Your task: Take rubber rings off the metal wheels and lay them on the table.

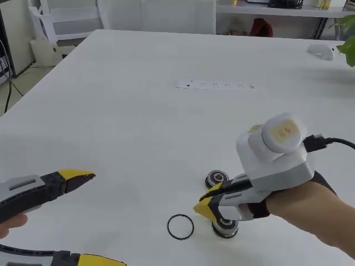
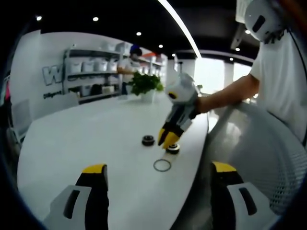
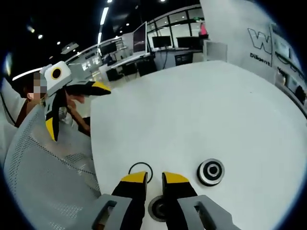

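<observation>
Just to the right of the loose rubber ring, which lies flat on the white table, stands a metal wheel. The right gripper hangs over it. The gloved hand comes in from the right of the ring, with the forearm low along the table edge, and it tips the gripper forward and down so that the yellow tips point towards the ring. In the right gripper view the jaws stand with a narrow gap, and the wheel shows between them, below the tips. Whether they pinch anything on the wheel cannot be told. A second wheel sits beyond the ring and a little to its right, apart from the first wheel and from the gripper.

Well to the left of the ring, the left gripper is held level above the table. Its jaws are spread wide with nothing between them, and they point towards the ring.
</observation>
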A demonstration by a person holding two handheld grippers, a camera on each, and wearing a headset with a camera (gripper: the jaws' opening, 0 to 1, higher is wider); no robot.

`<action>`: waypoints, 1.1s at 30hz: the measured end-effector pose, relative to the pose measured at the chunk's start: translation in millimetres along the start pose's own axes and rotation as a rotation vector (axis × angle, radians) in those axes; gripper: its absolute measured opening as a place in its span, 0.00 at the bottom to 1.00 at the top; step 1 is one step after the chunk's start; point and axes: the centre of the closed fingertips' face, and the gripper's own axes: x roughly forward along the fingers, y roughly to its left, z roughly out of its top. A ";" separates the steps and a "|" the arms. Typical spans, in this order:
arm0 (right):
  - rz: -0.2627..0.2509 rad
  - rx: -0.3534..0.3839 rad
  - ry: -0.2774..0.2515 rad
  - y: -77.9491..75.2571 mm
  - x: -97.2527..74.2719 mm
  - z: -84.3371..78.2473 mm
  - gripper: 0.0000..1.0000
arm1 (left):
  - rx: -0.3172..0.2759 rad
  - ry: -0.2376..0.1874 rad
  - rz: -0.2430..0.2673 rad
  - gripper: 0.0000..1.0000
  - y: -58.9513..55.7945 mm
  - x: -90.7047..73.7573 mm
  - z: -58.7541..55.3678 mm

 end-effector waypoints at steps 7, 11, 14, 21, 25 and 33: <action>0.025 0.011 -0.075 0.8 -14.9 15.6 0.12 | 0.010 0.004 -0.010 0.90 -0.5 2.0 2.7; 0.074 0.043 -0.164 4.9 -25.0 29.9 0.14 | 0.021 0.008 -0.015 0.90 0.2 2.1 2.8; 0.090 0.071 -0.214 2.3 -35.8 30.2 0.15 | 0.045 0.014 -0.011 0.88 1.0 1.6 4.2; 0.101 0.130 -0.310 -7.7 -59.0 34.5 0.23 | 0.070 0.010 -0.007 0.88 0.7 1.6 13.1; 0.074 0.097 -0.295 -12.6 -64.8 29.6 0.25 | 0.076 0.001 -0.004 0.88 2.6 1.0 16.7; 0.032 0.095 -0.261 -23.2 -73.6 17.4 0.30 | 0.107 -0.010 -0.017 0.89 3.5 1.7 30.7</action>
